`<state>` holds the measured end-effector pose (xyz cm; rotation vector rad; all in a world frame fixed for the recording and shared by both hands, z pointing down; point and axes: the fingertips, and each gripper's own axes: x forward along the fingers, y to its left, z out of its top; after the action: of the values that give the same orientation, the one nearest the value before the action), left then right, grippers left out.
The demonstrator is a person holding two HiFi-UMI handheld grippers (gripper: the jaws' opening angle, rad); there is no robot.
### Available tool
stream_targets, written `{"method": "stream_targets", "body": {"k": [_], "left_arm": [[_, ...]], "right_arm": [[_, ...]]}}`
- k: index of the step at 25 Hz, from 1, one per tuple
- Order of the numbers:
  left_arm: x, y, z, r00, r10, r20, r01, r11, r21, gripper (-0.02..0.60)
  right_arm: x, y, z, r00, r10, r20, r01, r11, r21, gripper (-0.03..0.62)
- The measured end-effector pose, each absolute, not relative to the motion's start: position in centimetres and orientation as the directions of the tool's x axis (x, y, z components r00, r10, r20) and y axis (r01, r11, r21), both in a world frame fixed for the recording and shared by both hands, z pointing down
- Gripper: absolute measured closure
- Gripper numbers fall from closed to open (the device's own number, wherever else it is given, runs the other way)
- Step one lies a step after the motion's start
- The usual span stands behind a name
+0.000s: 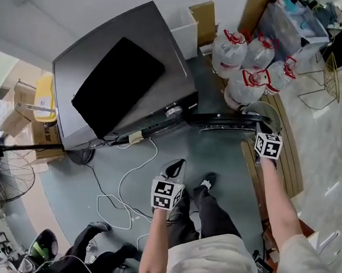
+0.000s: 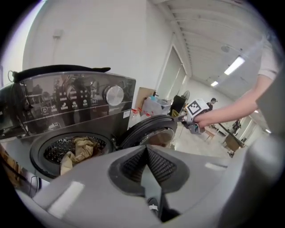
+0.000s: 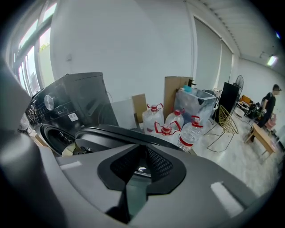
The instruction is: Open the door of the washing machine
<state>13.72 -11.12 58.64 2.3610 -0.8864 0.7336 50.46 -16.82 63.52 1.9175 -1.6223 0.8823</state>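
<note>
The grey washing machine point(image 1: 119, 84) stands at upper left, its control panel point(image 2: 67, 102) above the drum mouth, where beige laundry point(image 2: 75, 149) lies. Its round door point(image 1: 223, 122) stands swung wide out to the right, away from the machine. My right gripper point(image 1: 264, 126) is at the door's outer end, jaws nearly together on the dark rim point(image 3: 111, 133), which runs across just at the tips. In the left gripper view the right gripper point(image 2: 185, 118) meets the door point(image 2: 149, 129) at its edge. My left gripper point(image 1: 176, 165) hangs shut and empty before the machine, apart from it.
Several large water bottles point(image 1: 248, 67) stand right of the machine, with cardboard point(image 1: 266, 0) and a plastic bin behind. A white cable point(image 1: 122, 190) loops on the floor. A fan point(image 1: 5, 177) stands at left, a wire chair point(image 1: 326, 77) at right. My legs are below the door.
</note>
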Motion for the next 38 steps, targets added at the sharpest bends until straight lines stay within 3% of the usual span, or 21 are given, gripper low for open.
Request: {"method": "stream_targets", "body": {"k": [9,18,22,30,38], "left_arm": [[13.2,-11.4,56.1,0.665,-0.422,0.616,-0.679,-0.686,0.262,0.523],[10.5,-11.8,53.7,0.669,-0.438,0.600,-0.673,-0.699,0.241,0.523],[8.7,-11.7,52.7,0.659,-0.462,0.593,-0.696,-0.674,0.248,0.523],[1.7,-10.9,48.5,0.584,-0.583,0.565,-0.794,-0.555,0.248,0.523],[-5.8,-10.5,45.3,0.513,-0.681,0.523,-0.858,-0.427,0.285,0.523]], "right_arm": [[50.0,-14.9,63.7,0.032,-0.639,0.768,-0.973,-0.195,-0.121,0.568],[48.0,-14.1,60.7,0.033,-0.700,0.713,-0.944,-0.256,-0.207,0.566],[43.0,-13.3,58.6,-0.038,-0.725,0.687,-0.953,-0.181,-0.244,0.566],[28.0,-9.5,53.9,-0.284,-0.703,0.652,-0.949,0.109,-0.295,0.566],[18.6,-7.6,47.9,-0.332,-0.744,0.580,-0.930,0.155,-0.333,0.566]]}}
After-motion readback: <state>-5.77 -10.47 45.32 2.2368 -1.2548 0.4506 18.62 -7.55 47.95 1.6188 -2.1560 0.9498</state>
